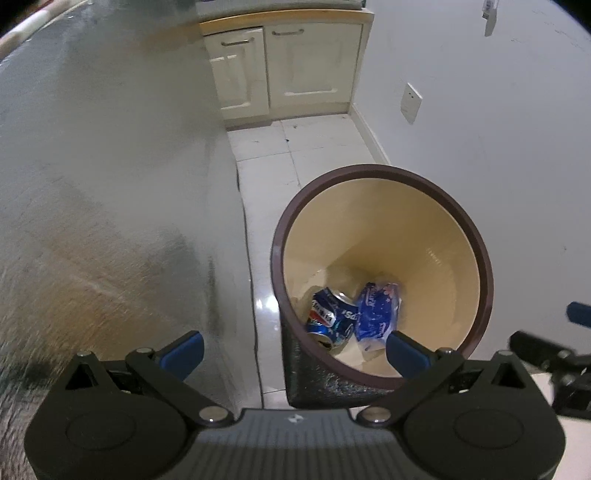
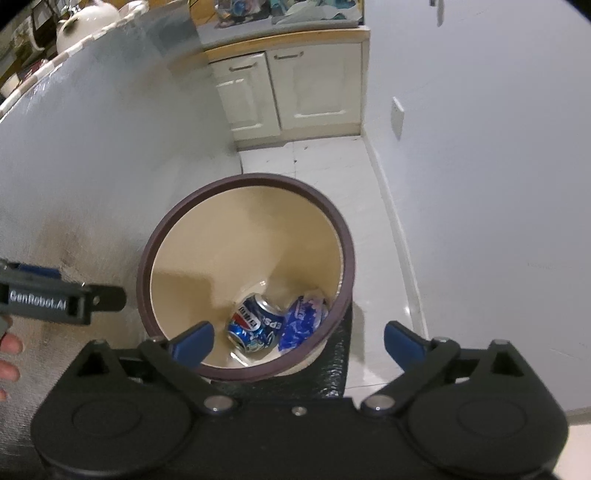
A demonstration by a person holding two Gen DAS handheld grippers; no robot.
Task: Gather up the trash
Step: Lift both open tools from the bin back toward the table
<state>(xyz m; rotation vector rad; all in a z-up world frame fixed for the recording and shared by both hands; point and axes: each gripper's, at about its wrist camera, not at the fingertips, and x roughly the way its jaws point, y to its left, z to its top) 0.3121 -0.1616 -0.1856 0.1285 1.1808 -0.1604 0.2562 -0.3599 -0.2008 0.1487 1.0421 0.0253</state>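
White glossy floor tiles point(image 1: 325, 147), cream cupboard point(image 1: 288, 66) at far end, plain white wall point(image 1: 480, 147) right, wall socket point(image 1: 412, 102).

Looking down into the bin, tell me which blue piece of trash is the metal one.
The crushed blue Pepsi can, lying left of the crinkled blue plastic wrapper in the brown-rimmed cream bin, in both views.

We see only fingertips of a hand point(image 2: 9, 356) at the right wrist view's left edge. The bin point(image 1: 484, 258) hides its own base behind its rim. Paper scraps point(image 1: 354, 360) beneath the crushed can point(image 1: 332, 317) are too small to identify. The clutter point(image 2: 288, 11) on the far surface is blurred.
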